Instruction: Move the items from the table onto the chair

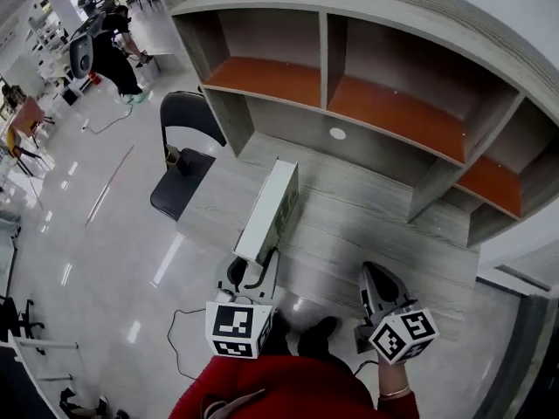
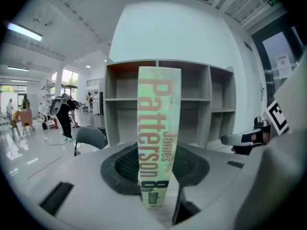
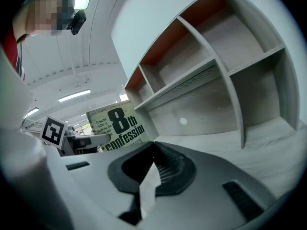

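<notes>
While you're clamping the book (image 1: pixel 272 206) in the left tool (image 1: pixel 251 273), its jaws are pressing on both covers at the book's near end. The spine is facing up, lettered "James Patterson" in the left gripper view.

The book is reaching away from you over the left part of the tabletop (image 1: pixel 367 234), on edge and close to the left border. Can't tell whether its lower edge is touching the wood. Its front cover is facing right, and the right gripper view is reading "8th confession" on it.

You're holding the right tool (image 1: pixel 376 273) closed, jaws together with nothing between them. It's hanging over the near edge of the tabletop, right of the book and apart from it.

The chair (image 1: pixel 183 160) is standing at the far left, just off the tabletop's left end, with a black seat and back. A small brownish object (image 1: pixel 173 157) is sitting on the seat, too small to identify.

The shelf unit (image 1: pixel 376 77) is rising along the far side of the tabletop, its compartments lined orange at the bottom.

A person in dark clothing (image 1: pixel 113 55) is bending over on the glossy floor (image 1: pixel 87 260), far left.
</notes>
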The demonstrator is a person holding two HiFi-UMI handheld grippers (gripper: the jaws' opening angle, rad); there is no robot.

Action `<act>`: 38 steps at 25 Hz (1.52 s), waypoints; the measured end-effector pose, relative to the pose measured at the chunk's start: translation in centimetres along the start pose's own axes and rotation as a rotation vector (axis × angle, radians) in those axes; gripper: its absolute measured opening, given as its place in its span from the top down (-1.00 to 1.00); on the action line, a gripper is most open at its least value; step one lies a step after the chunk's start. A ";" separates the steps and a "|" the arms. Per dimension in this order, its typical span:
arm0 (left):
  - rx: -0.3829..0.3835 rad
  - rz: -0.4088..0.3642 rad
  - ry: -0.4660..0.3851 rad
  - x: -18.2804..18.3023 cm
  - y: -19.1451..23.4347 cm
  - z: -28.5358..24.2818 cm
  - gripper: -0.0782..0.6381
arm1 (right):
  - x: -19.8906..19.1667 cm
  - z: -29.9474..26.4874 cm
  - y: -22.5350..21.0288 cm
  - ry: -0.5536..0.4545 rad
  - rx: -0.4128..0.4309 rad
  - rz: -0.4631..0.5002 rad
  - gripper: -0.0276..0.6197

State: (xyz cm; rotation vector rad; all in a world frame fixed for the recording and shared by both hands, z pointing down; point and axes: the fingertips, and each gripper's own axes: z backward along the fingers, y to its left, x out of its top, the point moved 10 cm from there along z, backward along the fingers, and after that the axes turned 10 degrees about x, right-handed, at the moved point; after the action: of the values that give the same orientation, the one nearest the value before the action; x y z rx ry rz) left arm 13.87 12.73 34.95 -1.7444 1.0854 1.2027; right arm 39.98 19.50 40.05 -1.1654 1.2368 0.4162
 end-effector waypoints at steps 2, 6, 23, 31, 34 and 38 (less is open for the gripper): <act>0.052 0.015 -0.011 -0.2 2.9 0.6 0.32 | -0.2 -2.2 1.4 0.026 0.041 0.011 0.88; 0.123 0.045 -0.034 -1.3 8.7 1.6 0.32 | -0.9 -7.1 4.5 0.073 0.108 0.040 0.88; 0.298 0.120 -0.014 -7.1 31.7 5.7 0.32 | -5.3 -31.8 22.2 0.228 0.375 0.153 0.88; 0.371 0.163 0.016 -7.4 37.0 3.0 0.32 | -5.9 -41.0 24.1 0.302 0.485 0.161 0.88; 0.375 0.157 0.033 -7.2 38.8 0.4 0.32 | -5.7 -44.4 23.3 0.299 0.489 0.142 0.88; 0.368 0.151 0.025 -5.8 41.4 -3.0 0.32 | -4.7 -48.4 22.2 0.281 0.484 0.111 0.88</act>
State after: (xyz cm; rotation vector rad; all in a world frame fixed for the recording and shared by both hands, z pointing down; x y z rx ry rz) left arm -24.57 -3.84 36.83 -1.4184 1.3766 0.9941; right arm -3.75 -11.19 39.48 -0.7557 1.5458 0.0223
